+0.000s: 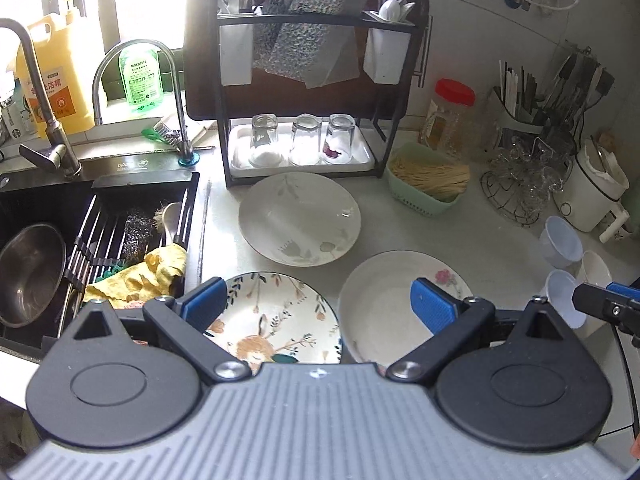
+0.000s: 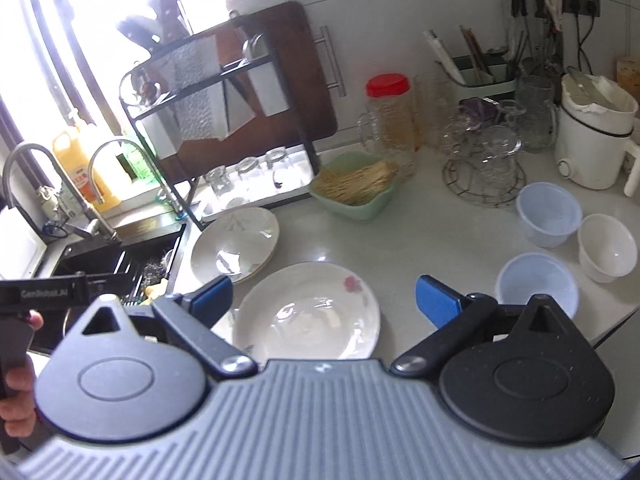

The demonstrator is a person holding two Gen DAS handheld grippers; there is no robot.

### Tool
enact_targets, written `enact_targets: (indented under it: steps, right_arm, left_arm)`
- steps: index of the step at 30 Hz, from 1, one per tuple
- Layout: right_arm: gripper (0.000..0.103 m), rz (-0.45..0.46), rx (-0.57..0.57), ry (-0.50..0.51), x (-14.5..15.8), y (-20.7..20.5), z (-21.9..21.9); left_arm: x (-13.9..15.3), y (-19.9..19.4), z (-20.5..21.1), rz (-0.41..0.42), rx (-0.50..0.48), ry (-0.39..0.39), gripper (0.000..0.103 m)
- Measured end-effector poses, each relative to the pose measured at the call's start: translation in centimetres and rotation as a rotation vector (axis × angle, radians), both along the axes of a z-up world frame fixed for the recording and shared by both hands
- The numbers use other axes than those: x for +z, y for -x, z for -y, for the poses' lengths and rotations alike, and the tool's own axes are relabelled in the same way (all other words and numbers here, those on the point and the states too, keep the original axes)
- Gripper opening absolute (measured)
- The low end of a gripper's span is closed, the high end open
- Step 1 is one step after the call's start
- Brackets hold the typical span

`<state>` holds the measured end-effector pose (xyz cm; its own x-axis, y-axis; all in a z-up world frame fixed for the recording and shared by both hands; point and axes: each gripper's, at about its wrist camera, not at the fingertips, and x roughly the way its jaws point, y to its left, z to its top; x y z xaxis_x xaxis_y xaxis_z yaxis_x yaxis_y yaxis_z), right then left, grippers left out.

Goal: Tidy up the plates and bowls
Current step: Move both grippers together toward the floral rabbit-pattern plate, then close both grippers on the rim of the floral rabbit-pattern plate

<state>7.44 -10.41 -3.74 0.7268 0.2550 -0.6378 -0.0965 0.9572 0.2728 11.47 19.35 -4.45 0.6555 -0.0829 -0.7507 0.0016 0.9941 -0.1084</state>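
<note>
Both the left tool (image 1: 316,300) and right tool (image 2: 324,298) hang released over glazed plates near the worktop's front edge (rigid, slippery, breakable); the rose-printed plate (image 2: 308,312) wants a rim grip.

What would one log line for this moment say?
left claw: open, empty | right claw: open, empty | rabbit-pattern plate, rose-pattern white plate: on counter, untouched

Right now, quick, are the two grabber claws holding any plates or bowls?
Left gripper: open, holding nothing, above the rabbit plate.
Right gripper: open, holding nothing, above the flower plate.
</note>
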Motion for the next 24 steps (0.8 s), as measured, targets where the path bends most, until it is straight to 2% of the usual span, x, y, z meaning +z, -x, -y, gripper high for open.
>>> enact_targets:
  steps: [1, 4, 9, 14, 16, 18, 22, 24]
  right_arm:
    - [0.098, -0.004, 0.010, -0.002, -0.2, -0.2, -1.0]
    - [0.078, -0.007, 0.054, 0.018, -1.0, -0.8, -4.1]
    - [0.077, -0.022, 0.134, 0.015, -3.5, -1.9, -9.3]
    - [0.077, -0.085, 0.156, -0.036, -6.8, -2.9, -12.9]
    - [0.076, -0.107, 0.155, -0.024, -8.0, -3.1, -14.1]
    - [0.069, -0.145, 0.153, -0.012, -9.2, -3.3, -15.0]
    - [0.048, -0.238, 0.109, -0.041, -11.4, -4.0, -15.6]
    - [0.046, -0.276, 0.075, -0.050, -12.5, -4.3, -15.7]
  left_arm:
    - [-0.3, -0.3, -1.1, 0.000, 0.000, 0.004, 0.100]
    - [-1.7, -1.2, -4.4, 0.009, -0.014, 0.034, 0.100]
    - [-6.3, -2.8, -9.0, -0.014, -0.069, 0.087, 0.100]
    - [-11.7, -4.9, -12.5, -0.107, -0.119, 0.133, 0.099]
    - [-13.6, -5.6, -13.4, -0.140, -0.149, 0.148, 0.099]
    - [-15.4, -6.3, -14.1, -0.172, -0.169, 0.144, 0.099]
    - [-17.4, -7.2, -15.2, -0.199, -0.201, 0.153, 0.098]
    - [-18.4, -7.8, -15.7, -0.221, -0.204, 0.164, 0.095]
